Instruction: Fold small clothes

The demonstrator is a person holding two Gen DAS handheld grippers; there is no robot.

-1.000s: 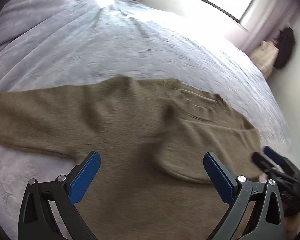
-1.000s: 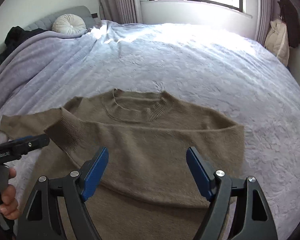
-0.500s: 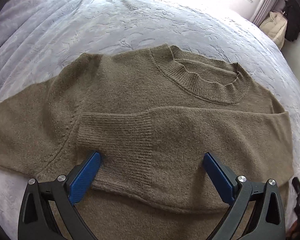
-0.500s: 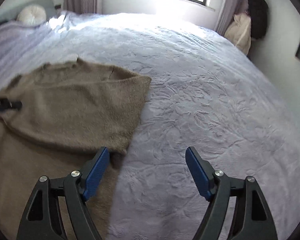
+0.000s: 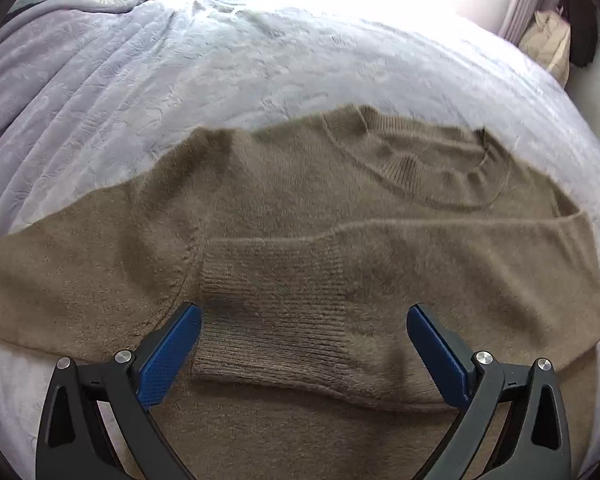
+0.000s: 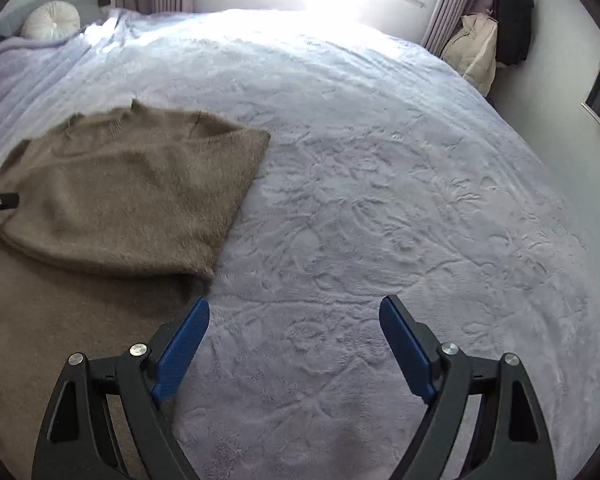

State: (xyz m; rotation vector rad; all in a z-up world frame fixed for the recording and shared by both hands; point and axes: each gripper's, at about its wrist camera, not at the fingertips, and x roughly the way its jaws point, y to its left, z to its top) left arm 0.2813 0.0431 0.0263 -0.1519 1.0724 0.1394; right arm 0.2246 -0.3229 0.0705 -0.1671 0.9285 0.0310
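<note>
change: left gripper (image 5: 304, 350) has pulled back a bit since half a second ago, so more of the bed shows beyond the collar; right gripper (image 6: 294, 342) view is pretty much unchanged

sweater (image 5: 300, 216): brown knit, lying flat on the bed, neck at the far side; one sleeve (image 5: 380, 280) is folded across the chest, the other stretches out to the left

sweater spot: near-left part of the bedspread (image 6: 380, 180), right folded edge just left of the right gripper

texture: fuzzy knit, ribbed cuff (image 5: 268, 300) and collar; bedspread is pale lavender with an embossed swirly pattern

jaws: both pairs spread wide, nothing between them

background: round white cushion (image 6: 52, 20) far left, coats (image 6: 488, 44) far right
</note>
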